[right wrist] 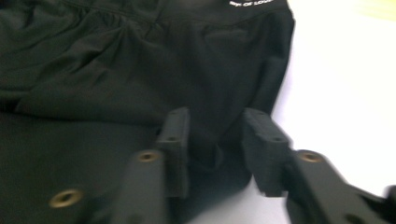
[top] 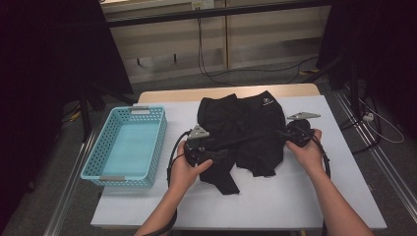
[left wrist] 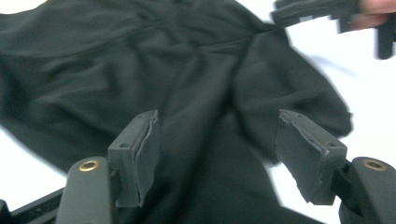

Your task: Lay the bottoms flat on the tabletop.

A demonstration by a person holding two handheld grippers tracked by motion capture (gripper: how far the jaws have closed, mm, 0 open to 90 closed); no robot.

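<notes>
Now: black shorts spread on table, both grippers at lower edge

Centrally placed: black shorts (top: 241, 130), lying rumpled on the white table top (top: 305, 196), waistband away from the person, small white logo (top: 267, 102) near the far right corner. Legs toward the near side, one flap of cloth hanging lower at left-centre. Cloth creased, partly folded over itself across the middle.

Left gripper (top: 206, 153) at the shorts' near left edge, held in the left hand (top: 184, 169), grey three-cornered plate (top: 198, 132) on top. Jaws spread wide in the left gripper view (left wrist: 224, 154), black cloth lying under and between them, pads not pressing on it. Nothing pinched.

Right gripper (top: 290, 133) at the shorts' right edge, held in the right hand (top: 307, 150), grey plate (top: 303, 116) above it. Jaws partly apart in the right gripper view (right wrist: 215, 149), a small fold of cloth rising in the gap; cannot tell for sure whether pads touch it, looks loose. Hem corner just beside the right jaw, white table top beyond.

Right gripper also seen far off at top right of the left gripper view, blurred.

Further left: light blue perforated basket (top: 98, 147), just beside the shorts' side of the table, well apart from both hands. Black cables trailing from each gripper toward the near edge. Beyond the table: grey floor, wooden wall panel, loose cable on the floor.
</notes>
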